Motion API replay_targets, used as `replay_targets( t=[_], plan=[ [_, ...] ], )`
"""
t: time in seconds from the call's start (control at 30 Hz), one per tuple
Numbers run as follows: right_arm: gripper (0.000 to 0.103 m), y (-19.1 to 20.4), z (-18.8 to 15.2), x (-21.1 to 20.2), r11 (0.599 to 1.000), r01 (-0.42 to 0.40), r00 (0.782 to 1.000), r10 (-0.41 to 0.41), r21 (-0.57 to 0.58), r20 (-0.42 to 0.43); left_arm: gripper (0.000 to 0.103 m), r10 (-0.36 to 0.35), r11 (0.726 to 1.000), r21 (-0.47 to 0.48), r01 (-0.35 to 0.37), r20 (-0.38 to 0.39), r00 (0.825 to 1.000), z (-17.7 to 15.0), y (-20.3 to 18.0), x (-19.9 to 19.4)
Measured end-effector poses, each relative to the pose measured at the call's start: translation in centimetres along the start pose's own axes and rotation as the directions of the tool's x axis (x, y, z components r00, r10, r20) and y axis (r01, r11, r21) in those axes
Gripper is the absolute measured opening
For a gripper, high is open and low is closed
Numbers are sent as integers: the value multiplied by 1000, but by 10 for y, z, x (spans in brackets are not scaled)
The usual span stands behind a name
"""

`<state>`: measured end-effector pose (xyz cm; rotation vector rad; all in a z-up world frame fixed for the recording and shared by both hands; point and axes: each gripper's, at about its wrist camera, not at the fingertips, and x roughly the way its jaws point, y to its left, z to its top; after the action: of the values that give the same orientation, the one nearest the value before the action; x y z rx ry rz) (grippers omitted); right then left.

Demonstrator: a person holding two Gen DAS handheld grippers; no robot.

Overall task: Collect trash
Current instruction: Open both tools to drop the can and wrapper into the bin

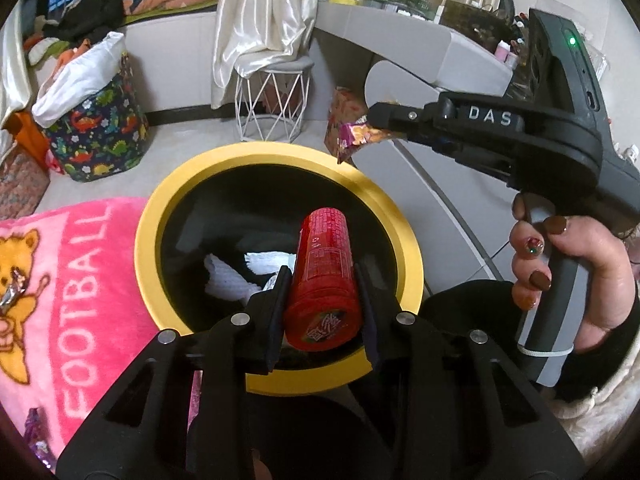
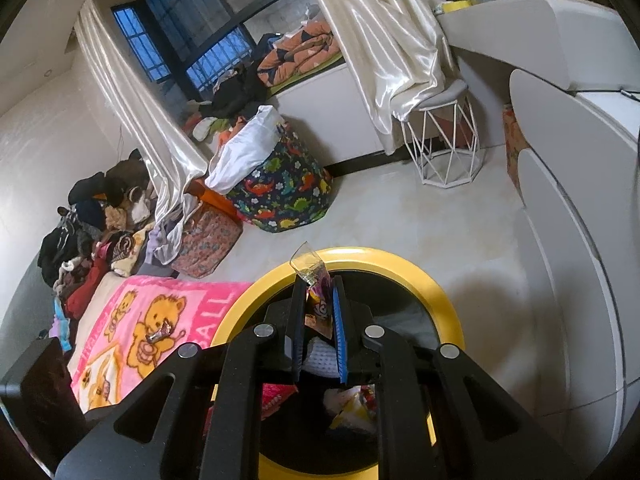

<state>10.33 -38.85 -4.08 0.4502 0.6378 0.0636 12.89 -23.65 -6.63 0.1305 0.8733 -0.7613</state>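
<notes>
Left wrist view: the left gripper [image 1: 322, 312] has its fingers [image 1: 276, 320] clamped on a red can [image 1: 322, 276], held lengthwise over the black mouth of the yellow-rimmed bin [image 1: 148, 240]. White tissue [image 1: 228, 284] lies inside. The can sits over the near side of the opening, so a release here could send it onto the rim, from where it could roll off toward the pink blanket [image 1: 60, 280]. The right gripper [image 1: 380, 118] hangs past the bin's far rim, pinching a purple wrapper [image 1: 358, 138]. In this view the wrapper is over the floor rather than over the mouth; being light, it may drift and miss if let go there.

Right wrist view: the right gripper [image 2: 318, 324] has its fingers [image 2: 298, 320] pressed on the wrapper [image 2: 318, 300], with the bin [image 2: 440, 292] below. The wrapper could cling to the blue pads. A foil scrap [image 2: 158, 334] on the blanket [image 2: 120, 320] is not yet collected.
</notes>
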Motion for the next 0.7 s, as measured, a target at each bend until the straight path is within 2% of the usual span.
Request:
replay_targets(
  t=[0.23, 0.5, 0.57, 0.6, 0.67, 0.7],
  plan=[
    [13, 0, 5, 16, 1000, -14, 999, 14, 0, -40, 25, -24, 999, -31, 23, -39, 999, 0, 6, 18],
    [19, 1, 10, 29, 1000, -28, 997, 27, -11, -72, 25, -57, 997, -58, 54, -63, 996, -1, 10, 31],
    [29, -1, 11, 30, 1000, -29, 997, 29, 0, -72, 25, -61, 997, -60, 57, -66, 996, 0, 11, 32],
    [39, -1, 11, 29, 1000, -28, 997, 29, 7, -65, 25, -54, 997, -54, 50, -67, 996, 0, 11, 33],
    [48, -4, 11, 27, 999, -28, 998, 29, 16, -57, 26, -44, 998, -45, 41, -66, 997, 0, 10, 34],
    [53, -5, 10, 27, 1000, -22, 998, 23, 19, -54, 30, -45, 998, -49, 42, -65, 997, 1, 11, 34]
  ],
)
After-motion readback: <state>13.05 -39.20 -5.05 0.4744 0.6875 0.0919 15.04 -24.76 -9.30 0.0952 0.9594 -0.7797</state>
